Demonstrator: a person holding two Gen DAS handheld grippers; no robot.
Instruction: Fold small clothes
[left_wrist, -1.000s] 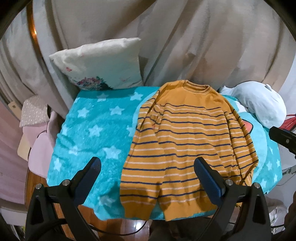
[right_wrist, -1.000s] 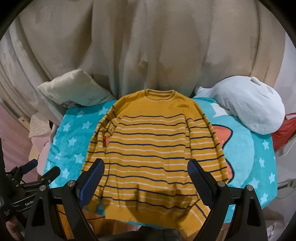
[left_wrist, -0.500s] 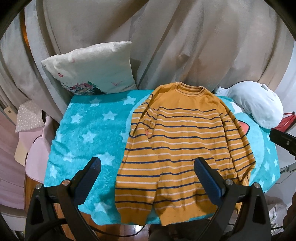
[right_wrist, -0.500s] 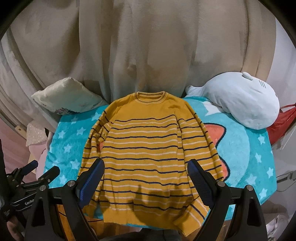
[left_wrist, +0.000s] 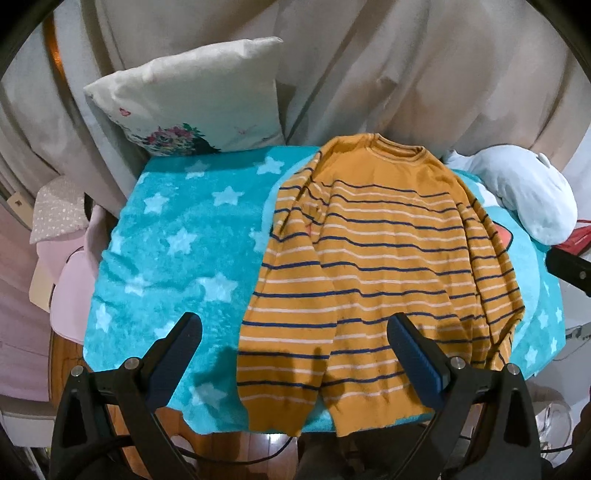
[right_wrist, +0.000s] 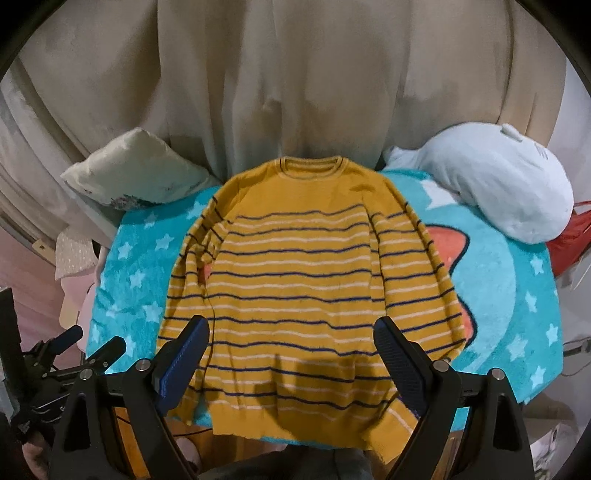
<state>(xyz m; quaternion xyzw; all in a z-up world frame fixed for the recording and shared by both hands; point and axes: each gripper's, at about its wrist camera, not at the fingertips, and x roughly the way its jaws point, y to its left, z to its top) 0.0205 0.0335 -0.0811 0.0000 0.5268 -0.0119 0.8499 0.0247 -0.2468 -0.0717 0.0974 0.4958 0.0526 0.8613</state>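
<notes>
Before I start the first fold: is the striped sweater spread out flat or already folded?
Spread, not folded: the striped sweater lies face up on the star blanket, collar away, both sleeves lying down its sides.

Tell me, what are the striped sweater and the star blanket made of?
The sweater looks like a soft matte knit, maybe cotton or wool: ribbed collar and hem, woven-in navy and white stripes. The blanket looks like plush fleece, likely synthetic: fuzzy pile with a faint sheen. Neither fibre can be confirmed by sight.

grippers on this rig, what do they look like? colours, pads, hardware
Both alike: left gripper and right gripper have black A-frame finger arms with silver bolts and blue ribbed pads. A thin black cable hangs beneath the left one.
</notes>
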